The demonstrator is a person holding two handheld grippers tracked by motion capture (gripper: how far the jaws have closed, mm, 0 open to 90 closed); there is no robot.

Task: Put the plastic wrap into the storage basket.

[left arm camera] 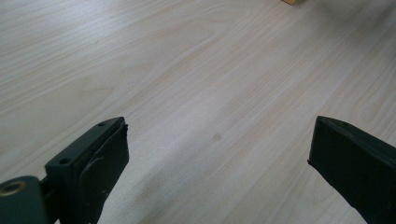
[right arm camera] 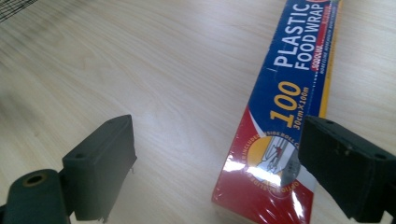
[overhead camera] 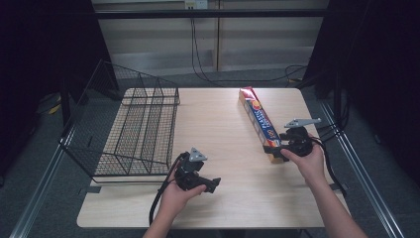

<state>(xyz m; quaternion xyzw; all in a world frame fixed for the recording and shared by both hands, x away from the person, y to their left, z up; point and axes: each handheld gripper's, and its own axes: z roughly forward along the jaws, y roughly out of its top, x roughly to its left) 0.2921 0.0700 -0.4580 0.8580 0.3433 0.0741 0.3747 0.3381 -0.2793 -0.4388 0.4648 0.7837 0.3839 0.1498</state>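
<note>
On table (overhead camera: 218, 148): long blue-red wrap box (overhead camera: 258, 121)

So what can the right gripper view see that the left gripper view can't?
The right gripper view reads the plastic food wrap box label, between the open right tool, with a corner of black wire basket up top. The left gripper view has a small dark spot ahead of the open left tool. Both share the pale wooden table.

Bright table (overhead camera: 223, 148), dark surroundings, soft blur throughout.
</note>
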